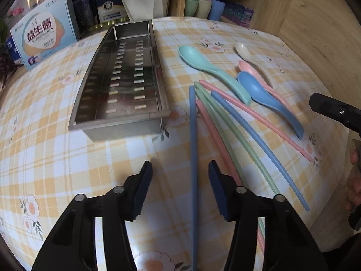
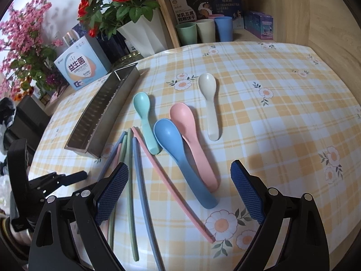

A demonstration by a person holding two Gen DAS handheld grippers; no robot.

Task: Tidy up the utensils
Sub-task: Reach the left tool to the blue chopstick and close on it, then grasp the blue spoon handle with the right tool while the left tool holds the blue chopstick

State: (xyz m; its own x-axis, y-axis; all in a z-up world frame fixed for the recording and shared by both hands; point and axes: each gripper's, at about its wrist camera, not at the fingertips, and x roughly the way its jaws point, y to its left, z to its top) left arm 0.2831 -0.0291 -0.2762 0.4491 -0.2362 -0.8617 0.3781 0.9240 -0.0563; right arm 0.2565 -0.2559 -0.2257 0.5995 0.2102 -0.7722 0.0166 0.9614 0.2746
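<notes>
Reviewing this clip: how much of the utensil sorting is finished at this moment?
Nothing looks done: the metal tray holds no utensils. In hand: nothing yet; the left gripper is open with a blue chopstick lying between its fingers, and the right gripper is open above the blue spoon. Left: all four spoons, including the pink, teal and cream ones, plus every chopstick on the tablecloth.

Tray (image 1: 126,76) lies left of chopsticks (image 1: 227,122); spoons (image 1: 212,72) right.
</notes>
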